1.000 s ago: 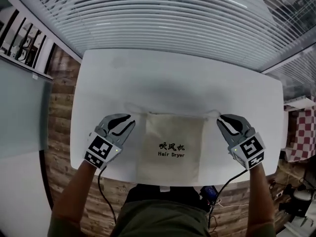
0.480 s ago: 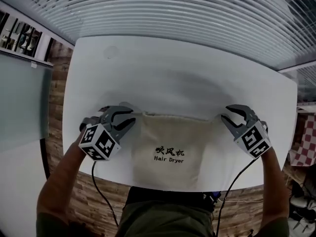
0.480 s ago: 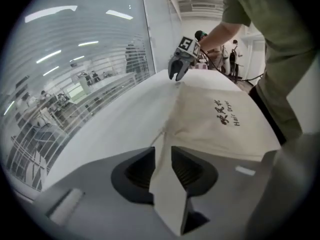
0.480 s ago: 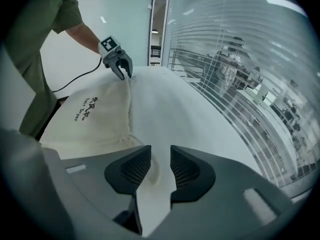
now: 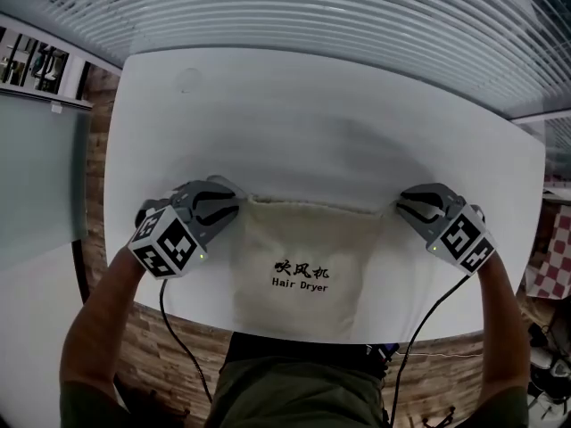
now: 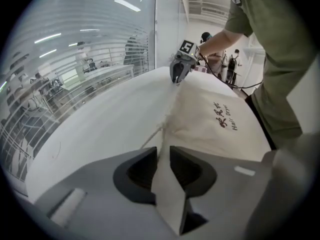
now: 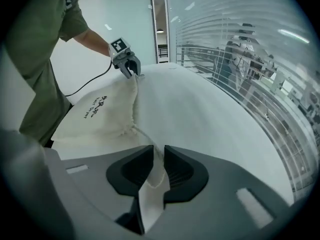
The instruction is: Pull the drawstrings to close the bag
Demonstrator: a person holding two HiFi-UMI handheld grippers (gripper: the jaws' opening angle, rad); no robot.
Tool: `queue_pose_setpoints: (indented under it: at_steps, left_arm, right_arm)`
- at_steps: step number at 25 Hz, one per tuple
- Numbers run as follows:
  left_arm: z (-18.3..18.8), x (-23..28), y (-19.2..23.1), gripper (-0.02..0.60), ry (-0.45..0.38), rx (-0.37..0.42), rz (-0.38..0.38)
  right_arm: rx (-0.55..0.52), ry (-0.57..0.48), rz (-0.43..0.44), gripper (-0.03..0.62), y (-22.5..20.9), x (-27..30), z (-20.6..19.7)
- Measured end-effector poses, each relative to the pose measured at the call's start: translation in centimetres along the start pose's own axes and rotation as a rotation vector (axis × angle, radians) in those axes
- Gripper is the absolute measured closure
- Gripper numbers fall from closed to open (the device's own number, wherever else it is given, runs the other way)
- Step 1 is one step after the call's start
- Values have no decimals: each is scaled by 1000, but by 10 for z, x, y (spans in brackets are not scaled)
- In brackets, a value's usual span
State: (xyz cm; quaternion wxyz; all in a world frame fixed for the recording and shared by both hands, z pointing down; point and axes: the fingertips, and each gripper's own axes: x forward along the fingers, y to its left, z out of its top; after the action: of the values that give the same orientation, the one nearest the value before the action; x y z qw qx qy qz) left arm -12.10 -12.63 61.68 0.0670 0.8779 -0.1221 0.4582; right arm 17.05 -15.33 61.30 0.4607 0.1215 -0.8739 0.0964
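Logged bag (image 5: 299,270) flat at near edge of table (image 5: 312,123), mouth uncinched. Found left gripper (image 5: 234,205) narrowly parted round left drawstring (image 6: 151,137); right gripper (image 5: 403,207), just closing, not yet pinching right drawstring (image 7: 146,134). Judged pull outstanding.

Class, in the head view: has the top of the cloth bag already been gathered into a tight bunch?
No, the bag lies with its top edge spread wide between the left tongs and the right tongs.
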Motion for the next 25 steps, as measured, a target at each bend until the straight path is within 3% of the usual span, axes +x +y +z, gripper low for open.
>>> queue_pose_setpoints:
  at_steps: [2, 5, 9, 12, 25]
  left_arm:
    - [1, 2, -3, 516, 13, 23, 6]
    - [1, 3, -6, 560, 27, 48, 29]
    - [-1, 2, -5, 572, 69, 76, 54]
    - [-3, -2, -8, 574, 128, 178, 94]
    - [32, -112, -23, 575, 169, 518, 361]
  right_arm:
    - [4, -6, -4, 567, 0, -1, -3]
    - [0, -5, -36, 574, 1, -2, -3]
    - [-24, 25, -96, 577, 2, -2, -5]
    - [-58, 53, -166, 579, 5, -14, -9]
    - [-150, 112, -574, 579, 24, -112, 19]
